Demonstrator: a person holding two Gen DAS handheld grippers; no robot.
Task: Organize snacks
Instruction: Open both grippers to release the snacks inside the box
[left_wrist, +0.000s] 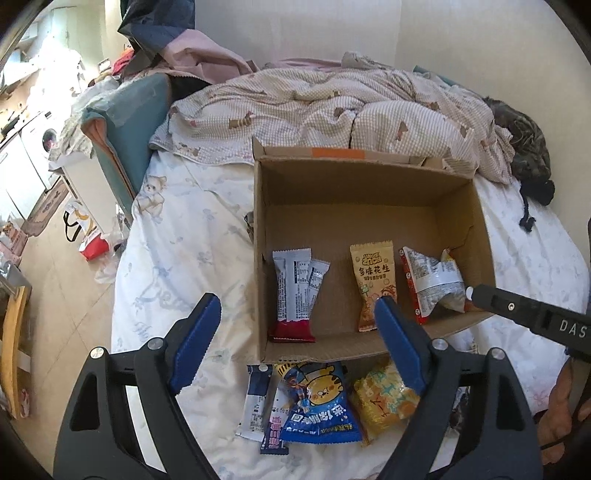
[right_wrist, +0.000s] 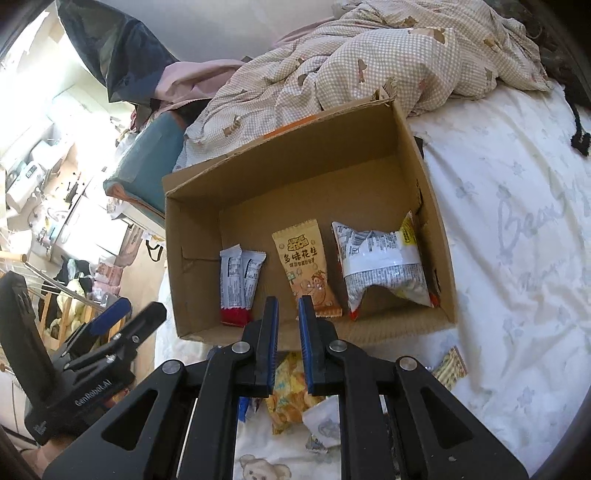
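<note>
An open cardboard box (left_wrist: 332, 206) (right_wrist: 295, 173) lies on the bed. Inside are grey-and-red bar packets (left_wrist: 295, 291) (right_wrist: 238, 280), a tan peanut packet (left_wrist: 375, 284) (right_wrist: 306, 266) and a silver-and-red bag (left_wrist: 432, 280) (right_wrist: 380, 266). In front of the box lie a blue tiger bag (left_wrist: 317, 402), a white stick packet (left_wrist: 255, 402) and a yellow bag (left_wrist: 384, 398) (right_wrist: 291, 391). My left gripper (left_wrist: 297, 343) is open and empty above the loose snacks. My right gripper (right_wrist: 289, 321) has its jaws a narrow gap apart, empty, at the box's near edge.
A checked quilt (left_wrist: 332, 107) is bunched behind the box. A dark garment (left_wrist: 524, 147) lies at the far right. The bed's left edge drops to a cluttered floor (left_wrist: 66, 258). A small striped packet (right_wrist: 450, 365) lies on the sheet right of my right gripper.
</note>
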